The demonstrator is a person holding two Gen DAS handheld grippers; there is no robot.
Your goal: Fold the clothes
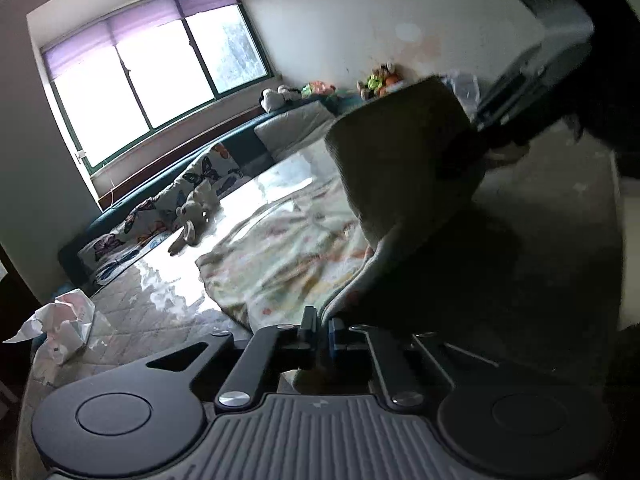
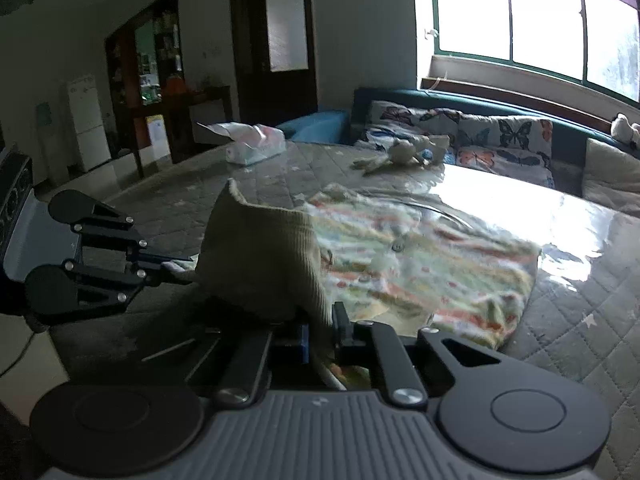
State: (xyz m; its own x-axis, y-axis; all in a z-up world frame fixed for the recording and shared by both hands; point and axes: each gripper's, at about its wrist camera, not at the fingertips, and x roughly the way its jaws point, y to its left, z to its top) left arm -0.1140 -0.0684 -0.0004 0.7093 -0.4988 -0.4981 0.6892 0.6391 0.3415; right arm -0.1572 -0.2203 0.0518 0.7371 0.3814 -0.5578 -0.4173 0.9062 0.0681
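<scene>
Both hand-held grippers, left (image 1: 320, 330) and right (image 2: 320, 330), pinch the knit (image 2: 260, 256) at lower centre; keep tension even, lowering it flat onto the bed (image 2: 580, 300).

1. I see the olive garment (image 2: 260, 256) as ribbed knit cloth, matt, at 12 o'clock from my right hand-held gripper (image 2: 320, 336).
2. The pastel blanket (image 2: 420, 264) looks like soft fleece.
3. The mattress (image 2: 592, 300) is quilted, glossy at 1 o'clock.
4. Each hand-held gripper is matt black plastic with shiny metal rivets.
</scene>
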